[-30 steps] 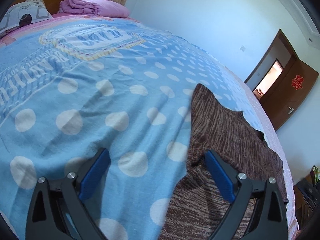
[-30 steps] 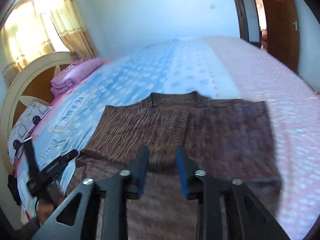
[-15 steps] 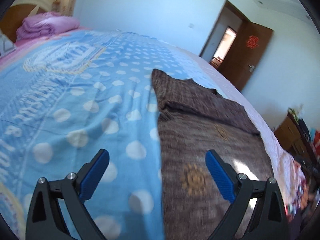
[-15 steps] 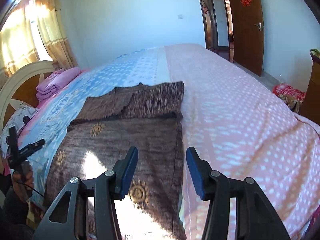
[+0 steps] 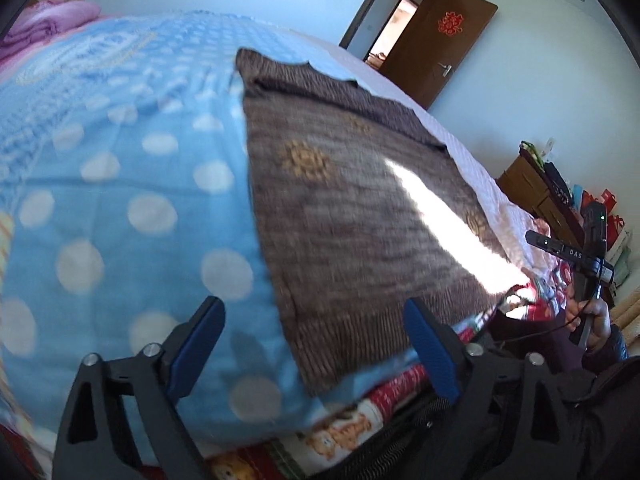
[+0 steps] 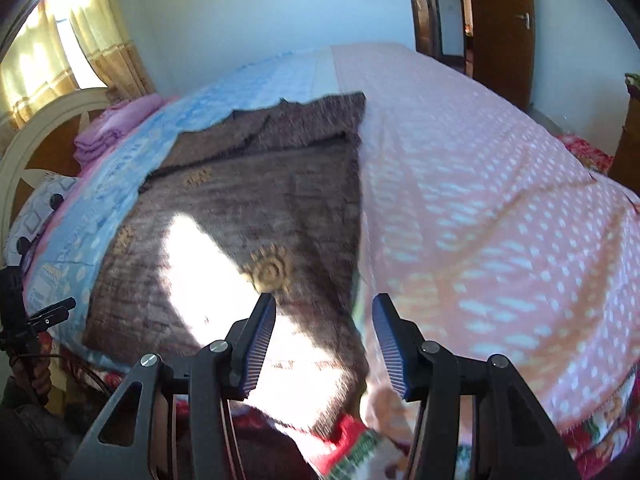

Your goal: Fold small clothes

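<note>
From the left wrist view, the left gripper [image 5: 314,346] hangs above the near edge of the bed with its blue-padded jaws spread wide and nothing between them. Under it lies a blue bedspread [image 5: 120,200] with pale dots, and on that, right of centre, the brown knitted sweater [image 5: 352,200] lies flat, running from the near edge toward the far side, its sleeves folded in across the far part and a bright bar of sunlight crossing its right half. A folded pink blanket [image 5: 52,20] sits at the far left; at the far right a brown door [image 5: 440,52] with a red ornament stands open against a pale wall, and a wooden cabinet [image 5: 532,192] with clutter stands near the right edge. From the right wrist view, the right gripper [image 6: 324,350] also holds nothing, jaws apart, poised over the sweater's [image 6: 256,216] near right corner where it meets a pink dotted cover [image 6: 480,200] that fills the right side of the bed. A cream and wood headboard [image 6: 36,140], a patterned pillow [image 6: 44,204] and yellow curtains [image 6: 60,44] are at the left, the door [image 6: 504,20] at the far right
</note>
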`<state>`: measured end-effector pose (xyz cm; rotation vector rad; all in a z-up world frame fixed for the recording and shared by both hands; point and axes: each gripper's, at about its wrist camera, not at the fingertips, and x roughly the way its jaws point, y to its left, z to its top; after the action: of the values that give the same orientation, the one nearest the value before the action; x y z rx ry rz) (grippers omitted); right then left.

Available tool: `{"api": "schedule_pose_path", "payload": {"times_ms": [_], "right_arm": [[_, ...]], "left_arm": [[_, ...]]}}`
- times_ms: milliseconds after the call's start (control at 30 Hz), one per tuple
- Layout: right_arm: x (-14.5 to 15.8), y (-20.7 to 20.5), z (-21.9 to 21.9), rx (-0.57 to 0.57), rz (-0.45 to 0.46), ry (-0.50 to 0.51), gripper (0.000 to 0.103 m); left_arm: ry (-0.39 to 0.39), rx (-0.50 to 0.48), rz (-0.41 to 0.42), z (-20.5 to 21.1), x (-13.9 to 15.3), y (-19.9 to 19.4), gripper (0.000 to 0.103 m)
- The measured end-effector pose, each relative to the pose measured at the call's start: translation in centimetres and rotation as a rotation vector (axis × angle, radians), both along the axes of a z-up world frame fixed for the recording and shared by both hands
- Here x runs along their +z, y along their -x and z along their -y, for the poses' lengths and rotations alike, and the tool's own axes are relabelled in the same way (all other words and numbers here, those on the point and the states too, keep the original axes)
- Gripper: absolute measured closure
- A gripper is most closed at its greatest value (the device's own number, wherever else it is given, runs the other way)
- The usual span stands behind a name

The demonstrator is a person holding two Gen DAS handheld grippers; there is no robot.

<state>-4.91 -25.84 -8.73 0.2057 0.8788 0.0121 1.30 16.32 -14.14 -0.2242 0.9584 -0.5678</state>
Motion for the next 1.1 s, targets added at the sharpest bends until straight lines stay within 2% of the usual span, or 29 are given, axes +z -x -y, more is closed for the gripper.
{"api": "schedule_pose_path", "payload": {"times_ms": [33,133,233,333,567,667,767,800,833,900,967,1100], "right_arm": [[-0.6,0.5,0.2,-0.005,-0.021,-0.011,0.051],[-2.1,1.2,-0.2,0.011,-0.077,-0.009,0.051],[-3.2,1.1,-0.8,0.027,-0.122,0.024,0.051],[-3.9,1.0,-1.2,0.051,-0.136,-0.004,0.051],[-5.3,1.0,-3.3,0.113,-0.192,0.111,0.052],[-5.5,1.0,-3.1,0.110,-0.204,0.089,0.069],[-5.5,1.0,-3.1,0.120,-0.207,0.119,0.078],[-5.4,0.9,-3.0,0.121,-0.206,0.119,0.087],[-5.4,0.8,-3.0,0.126,-0.208,0.104,0.092],[-5.1,0.8,-2.9,0.125,-0.209,0.036,0.093],[-4.2,0.7,-2.3,0.125,-0.192,-0.038,0.094],[-1.7,0.4,-1.2,0.113,-0.131,-0.178,0.094]], "left_arm": [[0.007,-0.007,-0.021,0.2,-0.8,0.2,0.021],[-0.007,0.000,0.020,0.6,-0.8,1.4,0.021],[0.019,-0.028,-0.013,1.0,-0.8,1.6,0.021],[0.036,-0.040,-0.037,1.2,-1.1,1.7,0.021],[0.011,-0.039,-0.039,1.8,-1.4,2.6,0.022],[-0.008,-0.049,-0.046,2.2,-1.4,2.6,0.033],[0.008,-0.034,-0.063,1.9,-1.8,2.3,0.048],[0.023,-0.019,-0.073,1.5,-1.9,2.1,0.057],[0.034,-0.008,-0.082,1.3,-2.0,1.9,0.075],[0.067,0.000,-0.130,0.9,-2.5,1.4,0.099],[0.079,0.018,-0.144,0.7,-2.5,1.0,0.099],[0.071,0.007,-0.074,1.1,-0.6,0.6,0.099]]}}
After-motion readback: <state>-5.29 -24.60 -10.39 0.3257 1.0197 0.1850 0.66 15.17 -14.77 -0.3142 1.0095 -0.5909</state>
